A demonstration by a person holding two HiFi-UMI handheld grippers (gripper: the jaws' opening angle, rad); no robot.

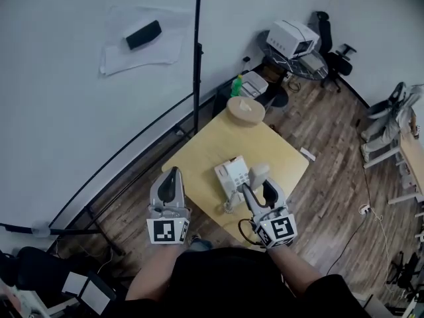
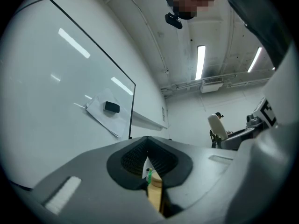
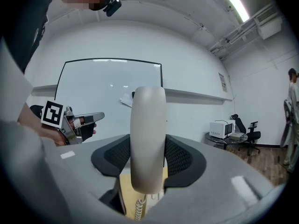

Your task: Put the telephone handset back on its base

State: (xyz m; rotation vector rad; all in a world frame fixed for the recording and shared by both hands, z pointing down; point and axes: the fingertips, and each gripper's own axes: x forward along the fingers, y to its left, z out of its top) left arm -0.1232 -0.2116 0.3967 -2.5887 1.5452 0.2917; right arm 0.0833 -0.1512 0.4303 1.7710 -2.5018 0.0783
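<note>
The right gripper (image 1: 260, 192) clamps its fingers on the handset (image 1: 258, 175), upright just right of the base (image 1: 232, 175), probably to line it up for lowering, while the left gripper (image 1: 171, 177), fingers closed and empty, hangs left of the base

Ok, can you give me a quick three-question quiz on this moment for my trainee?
1. True or false: the handset already rests on its base.
2. Which one holds the handset: A) left gripper, B) right gripper?
3. What is between the left gripper's fingers?
Key: 1 false, it is held off the base; 2 B; 3 nothing, they are together.
</note>
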